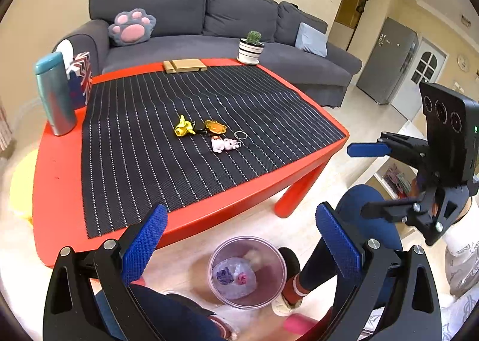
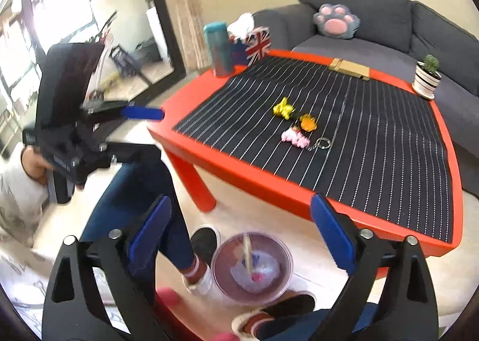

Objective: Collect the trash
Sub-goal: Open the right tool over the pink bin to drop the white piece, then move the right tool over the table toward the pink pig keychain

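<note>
A clear round trash bin stands on the floor by the red table's front edge, with crumpled wrappers in it. It also shows in the right wrist view, where a thin stick stands inside. My left gripper is open and empty, right above the bin. My right gripper is open and empty above the bin too. The right gripper shows at the right of the left wrist view, and the left gripper at the left of the right wrist view.
On the striped mat lie a yellow, an orange and a pink-white keychain toy. A teal flask, flag tissue box, wooden stand and potted cactus line the table's edges. The person's legs and feet flank the bin. A grey sofa stands behind.
</note>
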The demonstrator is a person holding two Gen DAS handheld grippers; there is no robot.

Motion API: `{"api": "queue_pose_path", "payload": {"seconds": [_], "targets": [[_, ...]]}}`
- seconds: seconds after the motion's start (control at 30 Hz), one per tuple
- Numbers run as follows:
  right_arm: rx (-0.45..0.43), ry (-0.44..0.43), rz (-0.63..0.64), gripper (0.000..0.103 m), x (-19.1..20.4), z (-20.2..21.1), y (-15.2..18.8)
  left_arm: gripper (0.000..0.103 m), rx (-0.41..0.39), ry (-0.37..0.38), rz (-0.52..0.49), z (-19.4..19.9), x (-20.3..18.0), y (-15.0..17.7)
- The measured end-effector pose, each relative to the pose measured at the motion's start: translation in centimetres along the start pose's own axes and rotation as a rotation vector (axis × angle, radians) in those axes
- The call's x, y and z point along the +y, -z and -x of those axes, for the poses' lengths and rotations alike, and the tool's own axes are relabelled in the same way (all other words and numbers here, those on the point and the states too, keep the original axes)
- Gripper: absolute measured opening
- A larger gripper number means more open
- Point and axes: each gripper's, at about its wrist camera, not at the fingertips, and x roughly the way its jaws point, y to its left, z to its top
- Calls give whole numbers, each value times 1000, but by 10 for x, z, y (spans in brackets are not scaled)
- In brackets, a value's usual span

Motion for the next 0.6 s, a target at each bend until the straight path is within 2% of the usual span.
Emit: {"api": "queue_pose_path", "payload": {"seconds": [0.07, 0.6], "targets": [[7, 29, -5, 97, -2, -1, -1, 95, 3, -1, 0, 0, 1, 0], [6, 34, -28, 98, -7, -1, 0, 95, 9, 4, -5, -2, -2, 0]]}}
